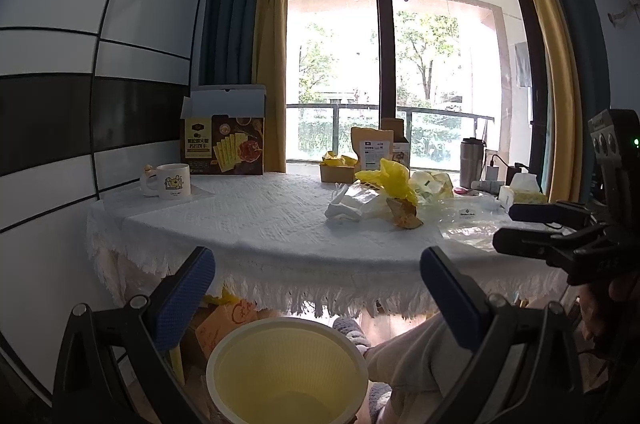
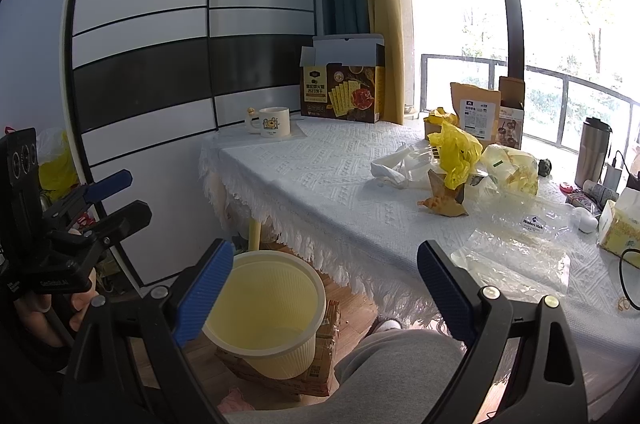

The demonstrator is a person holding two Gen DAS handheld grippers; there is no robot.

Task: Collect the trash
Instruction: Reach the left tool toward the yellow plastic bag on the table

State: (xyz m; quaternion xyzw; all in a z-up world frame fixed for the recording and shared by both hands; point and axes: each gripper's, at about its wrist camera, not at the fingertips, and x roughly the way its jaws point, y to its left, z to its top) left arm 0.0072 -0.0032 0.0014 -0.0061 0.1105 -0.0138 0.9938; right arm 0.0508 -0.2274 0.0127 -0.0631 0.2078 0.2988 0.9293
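At the far left of the desk (image 2: pixel 304 176) stand a white mug (image 2: pixel 273 121) and an open snack box (image 2: pixel 343 92), both well apart from the rubbish and, by my reading, not trash at all. Below the desk's fringed edge sits the pale yellow bin (image 2: pixel 268 308), resting on a cardboard box on the floor, with nothing visible inside it.

The left tool (image 1: pixel 318 298) hangs over the bin with its 2 blue-padded fingers spread wide and nothing between them. The right tool (image 2: pixel 324 294) is likewise wide open and holds nothing, pointed at the desk edge.

Further right lies the trash pile: a crumpled white wrapper (image 2: pixel 394 166), a yellow plastic bag (image 2: pixel 454 152) draped over a brown paper scrap (image 2: pixel 444 204), then clear plastic packaging (image 2: pixel 520 248) flat on the cloth nearest the right tool. Behind it stand pouches, a steel tumbler (image 2: pixel 594 152) and a tissue pack (image 2: pixel 618 228).

Risks from here: the clear film lies flat, so the fingers may pinch the tablecloth with it and drag the cloth, tipping the tumbler or mug. The yellow bag is light and tangled with the scrap; lifting 1 could scatter the other onto the floor. Limp plastic may also catch on the bin rim and fall outside.
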